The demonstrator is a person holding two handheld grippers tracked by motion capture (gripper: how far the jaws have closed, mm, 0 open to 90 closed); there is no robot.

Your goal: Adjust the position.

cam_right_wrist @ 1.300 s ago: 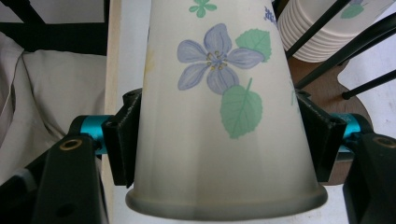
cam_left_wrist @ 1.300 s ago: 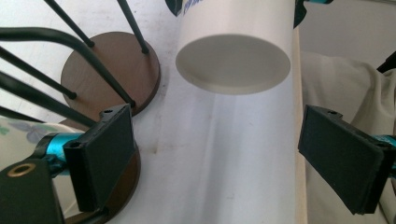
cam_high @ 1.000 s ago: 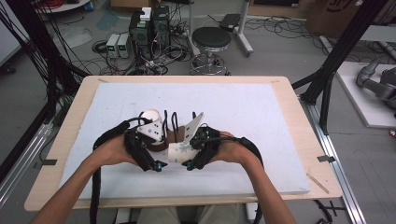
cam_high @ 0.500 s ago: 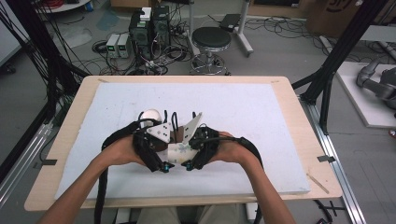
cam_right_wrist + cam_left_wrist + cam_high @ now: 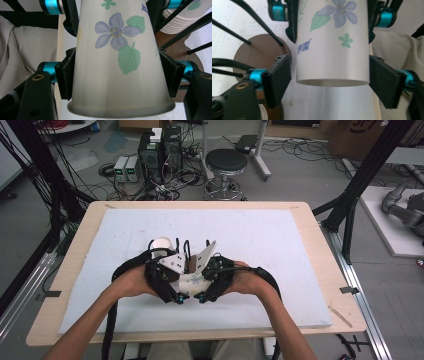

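Nested paper cups (image 5: 332, 45) lie lengthwise between the facing grippers at lower centre of the high view. Left gripper (image 5: 329, 75) jaws grip the outer cup's base end; right gripper (image 5: 120, 75) jaws clamp the rimmed end, so separation runs along that shared axis.

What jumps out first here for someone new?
The flowered paper cup, held between both grippers at the table's near middle: the right gripper clamps it near the rolled rim, the left gripper near the base. Behind them on the white mat lie a brown disc and a stack of white cups.
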